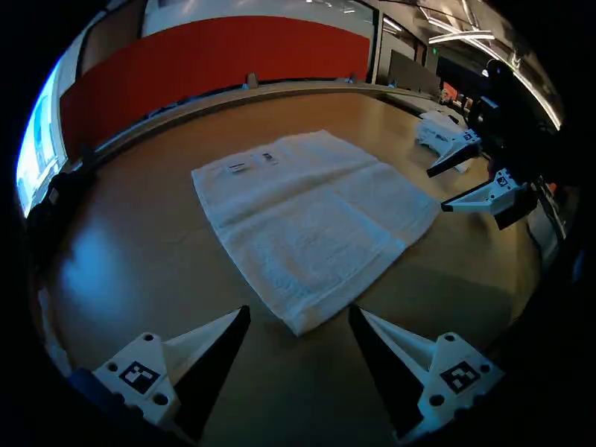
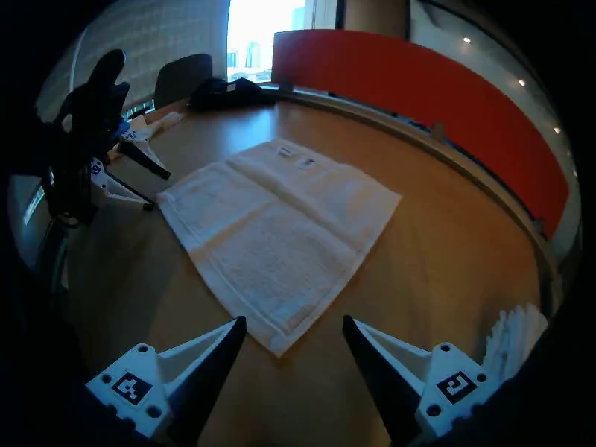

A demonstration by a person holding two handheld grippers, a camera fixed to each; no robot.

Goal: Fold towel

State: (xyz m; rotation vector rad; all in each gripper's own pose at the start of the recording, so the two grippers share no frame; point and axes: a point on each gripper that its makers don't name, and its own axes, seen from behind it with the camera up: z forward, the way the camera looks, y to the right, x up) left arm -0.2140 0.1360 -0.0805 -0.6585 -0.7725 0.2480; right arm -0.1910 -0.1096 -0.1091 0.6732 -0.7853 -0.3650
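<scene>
A white towel (image 1: 313,216) lies flat on the wooden table (image 1: 149,246), unfolded, with small labels near its far edge. My left gripper (image 1: 299,316) is open, its fingertips on either side of the towel's near corner. In the right gripper view the same towel (image 2: 276,231) points a corner at my right gripper (image 2: 294,324), which is also open around that corner. The right gripper (image 1: 439,190) appears at the towel's right side in the left gripper view. The left gripper (image 2: 153,186) appears by the towel's left corner in the right gripper view.
A long red panel (image 1: 216,56) runs along the table's far edge. Folded white cloths (image 1: 439,130) lie at the far right; another white stack (image 2: 514,335) sits close to my right gripper. A dark chair (image 2: 182,78) and dark bundle (image 2: 223,93) stand at the far end.
</scene>
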